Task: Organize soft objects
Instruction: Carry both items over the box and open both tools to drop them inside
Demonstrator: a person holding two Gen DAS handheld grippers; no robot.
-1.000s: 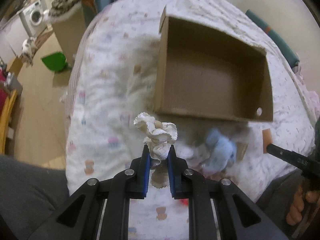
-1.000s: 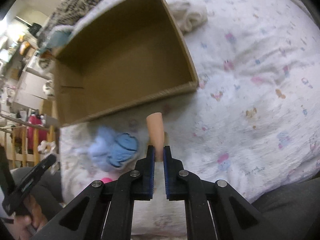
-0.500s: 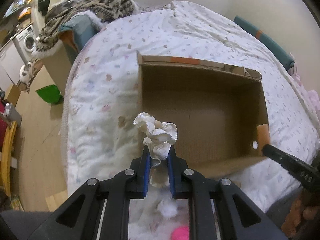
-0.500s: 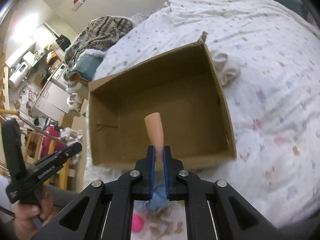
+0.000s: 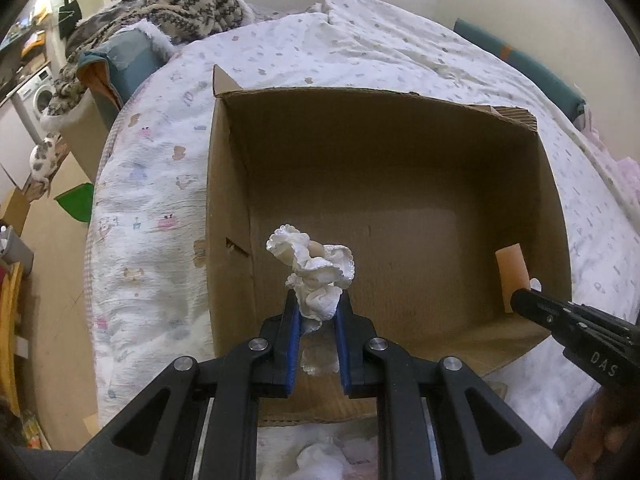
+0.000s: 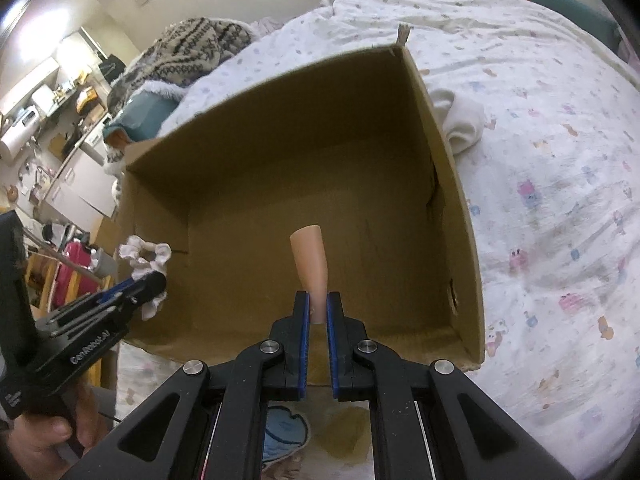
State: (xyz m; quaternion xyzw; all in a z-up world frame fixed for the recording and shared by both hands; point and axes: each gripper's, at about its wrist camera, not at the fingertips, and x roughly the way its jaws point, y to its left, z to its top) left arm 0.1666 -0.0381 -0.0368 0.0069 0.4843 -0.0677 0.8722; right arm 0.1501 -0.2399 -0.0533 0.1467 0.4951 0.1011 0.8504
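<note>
An open cardboard box (image 5: 224, 216) (image 6: 452, 184) stands on the bed, with nothing inside it. My left gripper (image 5: 316, 308) is shut on a white frilly scrunchie (image 5: 312, 268) and holds it over the box's near left part. The scrunchie and the left gripper (image 6: 148, 284) also show at the left of the right wrist view. My right gripper (image 6: 316, 306) is shut on a peach soft tube (image 6: 310, 264) and holds it over the box's near side. The tube (image 5: 512, 276) also shows at the box's right wall.
A patterned white quilt (image 6: 560, 200) covers the bed. A white rolled cloth (image 6: 460, 120) lies beside the box. A blue soft object (image 6: 286, 436) and a white one (image 5: 320, 460) lie near the front. A knitted blanket (image 5: 176, 4) lies at the back left.
Both grippers have moved forward with their objects, from in front of the box to over its near part. The box now fills both views.
</note>
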